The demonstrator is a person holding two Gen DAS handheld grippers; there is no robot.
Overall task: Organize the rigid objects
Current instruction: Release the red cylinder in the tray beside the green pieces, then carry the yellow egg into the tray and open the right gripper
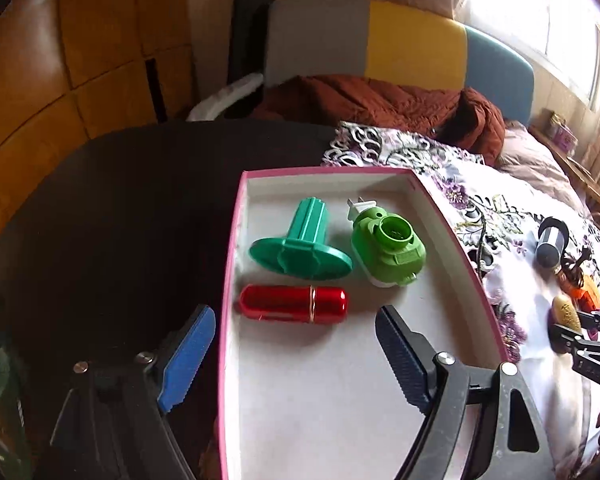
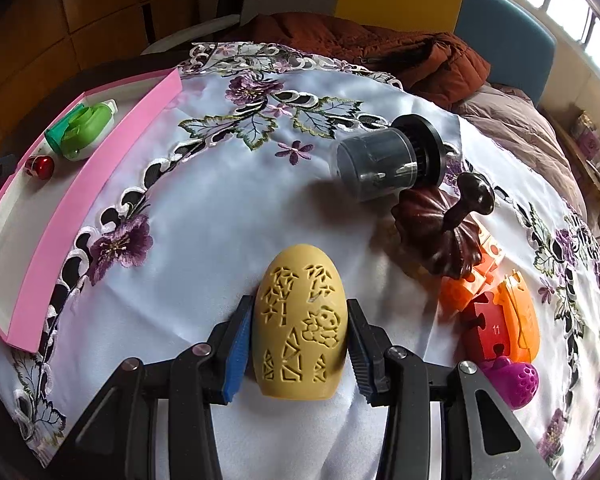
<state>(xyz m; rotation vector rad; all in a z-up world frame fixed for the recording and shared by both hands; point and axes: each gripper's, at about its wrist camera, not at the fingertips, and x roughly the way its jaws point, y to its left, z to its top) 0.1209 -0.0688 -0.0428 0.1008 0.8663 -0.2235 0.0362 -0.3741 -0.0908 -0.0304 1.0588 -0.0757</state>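
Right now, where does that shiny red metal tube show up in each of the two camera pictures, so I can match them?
Left wrist view: the shiny red metal tube lies on its side in the pink-edged white box, lower middle, just ahead of the open fingers.
Right wrist view: only its rounded end shows, far left, inside the same box.
Shared landmark: the light green plug-in device beside it.

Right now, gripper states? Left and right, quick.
Left gripper: open, holding nothing, over the pink box.
Right gripper: closed on the carved yellow egg.
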